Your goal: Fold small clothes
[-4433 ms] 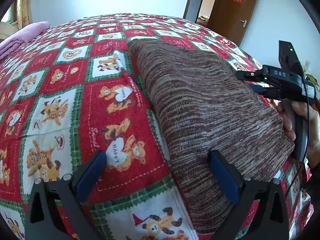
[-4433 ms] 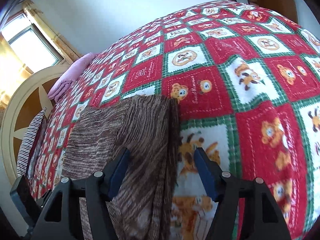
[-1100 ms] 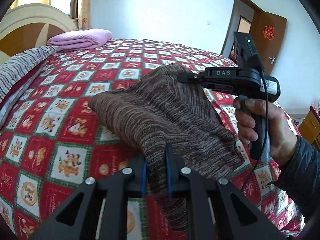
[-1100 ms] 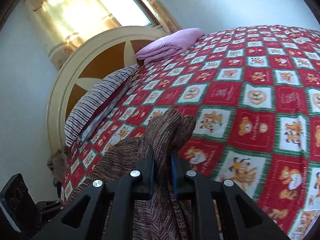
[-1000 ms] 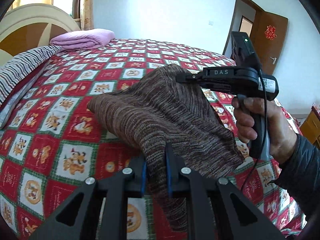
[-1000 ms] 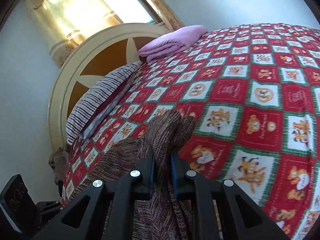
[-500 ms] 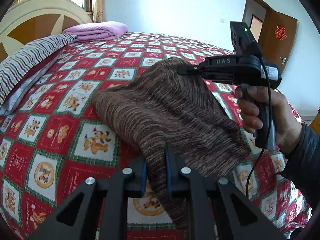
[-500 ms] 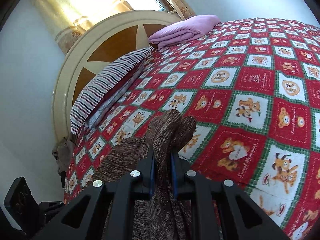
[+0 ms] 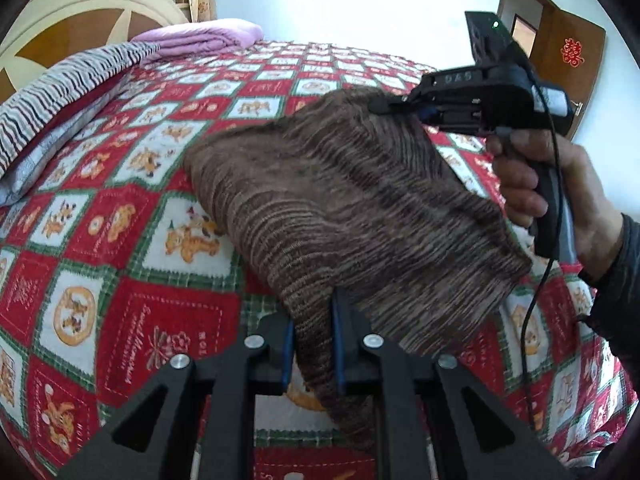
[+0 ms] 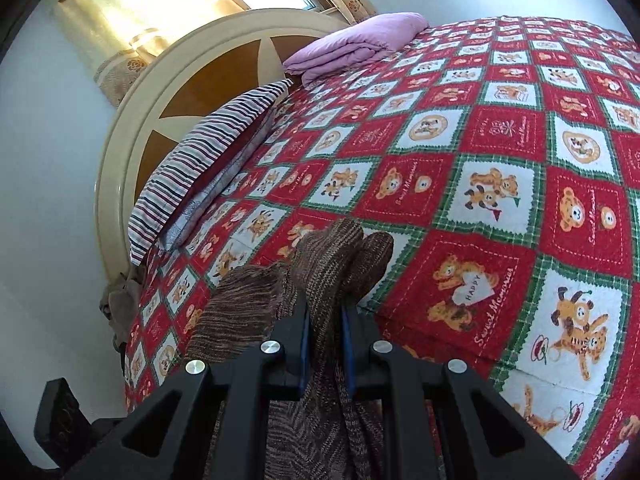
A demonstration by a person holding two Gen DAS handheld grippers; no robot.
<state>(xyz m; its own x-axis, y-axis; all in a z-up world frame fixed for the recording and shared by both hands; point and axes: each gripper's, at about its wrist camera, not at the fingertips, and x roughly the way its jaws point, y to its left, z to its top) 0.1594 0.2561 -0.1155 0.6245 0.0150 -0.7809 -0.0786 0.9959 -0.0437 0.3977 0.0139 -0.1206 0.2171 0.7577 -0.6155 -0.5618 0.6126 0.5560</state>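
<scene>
A bed covered by a red, green and white bear-print quilt (image 9: 120,248) fills the room. Nearest, the left gripper (image 9: 311,344) has its jaws nearly together, pinching a bunched corner of the brown knitted garment (image 9: 352,200). The cloth rises ahead of those jaws and to their right, where the right gripper (image 9: 394,106), gripped by a hand (image 9: 532,184), clamps the opposite corner; its own view shows the knit squeezed between the pads (image 10: 347,336). The garment looks soft, light and limp, sagging between the grips, so corners and edges seem the best places to hold. Beyond lie a striped pillow (image 9: 60,92) and a folded purple blanket (image 9: 200,38).
</scene>
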